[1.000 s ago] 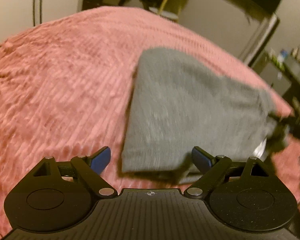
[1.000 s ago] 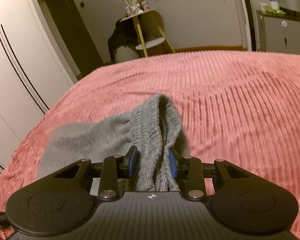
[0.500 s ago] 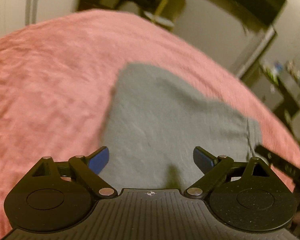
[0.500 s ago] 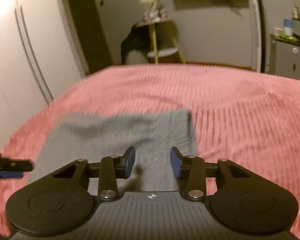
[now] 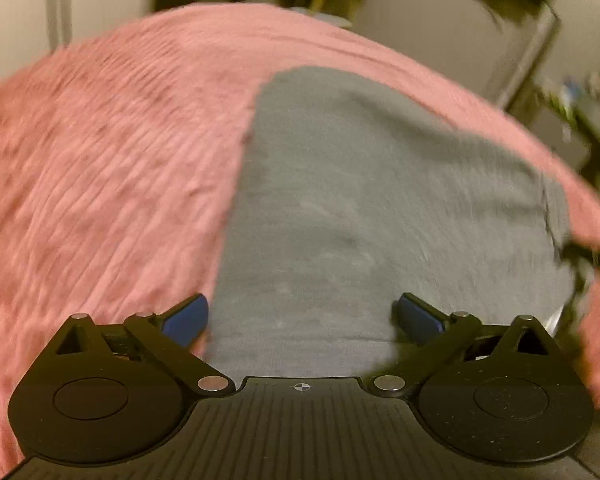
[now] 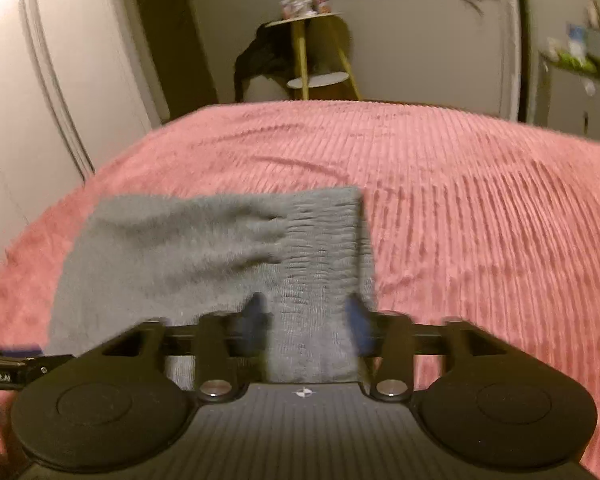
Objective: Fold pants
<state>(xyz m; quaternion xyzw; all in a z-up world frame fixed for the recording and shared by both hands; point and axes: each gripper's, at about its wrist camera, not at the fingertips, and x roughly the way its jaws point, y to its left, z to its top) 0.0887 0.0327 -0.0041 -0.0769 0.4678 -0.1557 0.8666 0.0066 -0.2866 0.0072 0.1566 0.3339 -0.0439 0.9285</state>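
Though blurred, both tongs point(image 5: 302, 316) point(image 6: 306, 322) gape above pants point(image 5: 380, 220).

The light is dim, warm and yellowish in both views. Motion blur smears the ribbed pink bed cover point(image 5: 100, 200) and the flat grey knit pants point(image 6: 220, 248). The room behind looks fuzzy. Edges bend and curve, with dark corners.

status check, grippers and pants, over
Left gripper open, empty, over the pants. Right gripper open, empty, above the waistband end. Pants folded flat on the pink bedspread. Nothing in the way.
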